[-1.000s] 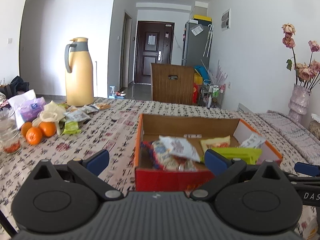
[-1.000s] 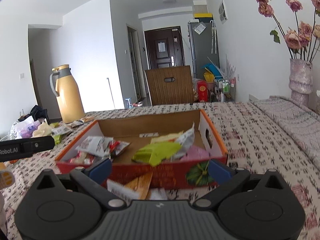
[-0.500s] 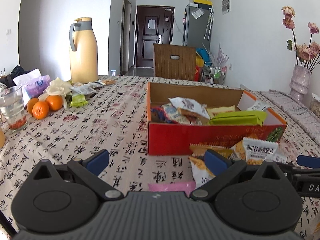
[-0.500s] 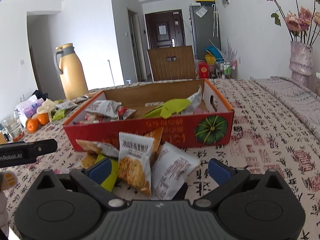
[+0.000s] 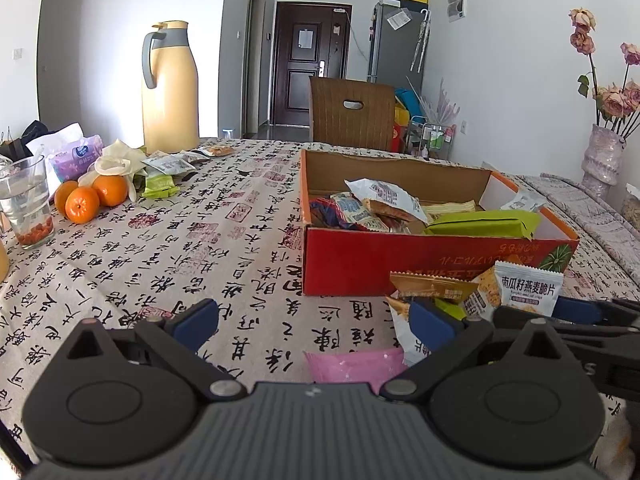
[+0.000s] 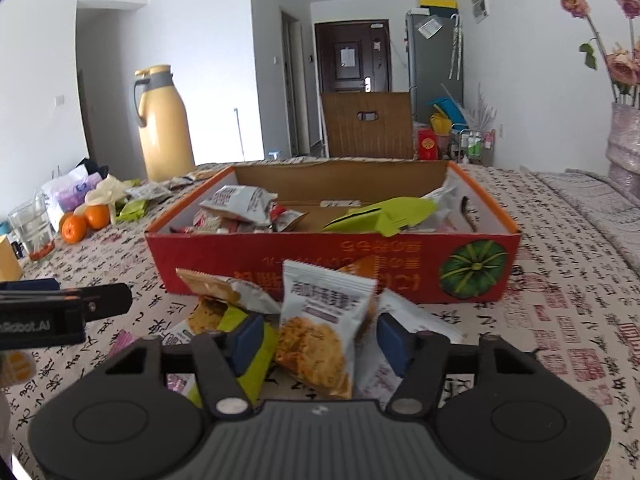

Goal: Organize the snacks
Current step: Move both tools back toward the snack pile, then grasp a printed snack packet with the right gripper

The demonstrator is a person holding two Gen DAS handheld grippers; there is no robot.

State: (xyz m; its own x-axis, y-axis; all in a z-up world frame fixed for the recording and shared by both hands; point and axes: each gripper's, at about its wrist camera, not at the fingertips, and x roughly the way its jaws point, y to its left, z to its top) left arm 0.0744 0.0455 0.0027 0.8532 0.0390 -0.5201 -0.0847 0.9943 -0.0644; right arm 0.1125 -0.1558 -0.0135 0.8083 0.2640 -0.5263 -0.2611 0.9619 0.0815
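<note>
A red cardboard box point(image 6: 248, 258) holding several snack packets stands on the patterned tablecloth, also visible in the left wrist view point(image 5: 344, 264). In front of it lies a pile of loose packets. My right gripper point(image 6: 320, 340) is low over that pile and its jaws are closing, with an upright white oat-crisp packet point(image 6: 324, 320) between them; small gaps still show beside the pads. A green packet point(image 6: 250, 364) lies under its left finger. My left gripper point(image 5: 312, 320) stands wide open left of the pile, above a pink packet point(image 5: 356, 364). The white packet point(image 5: 528, 288) shows at the right there.
A yellow thermos jug point(image 5: 170, 88), tangerines point(image 5: 92, 196), a water glass point(image 5: 26, 204) and more packets point(image 5: 168, 166) sit at the far left. A vase of dried roses point(image 5: 602, 160) stands at the right. A wooden chair back point(image 5: 352, 114) is behind the table.
Both grippers came down to the table in front of the box, bringing the loose pile into view. The right jaws narrowed around the white packet. The left jaws stayed wide.
</note>
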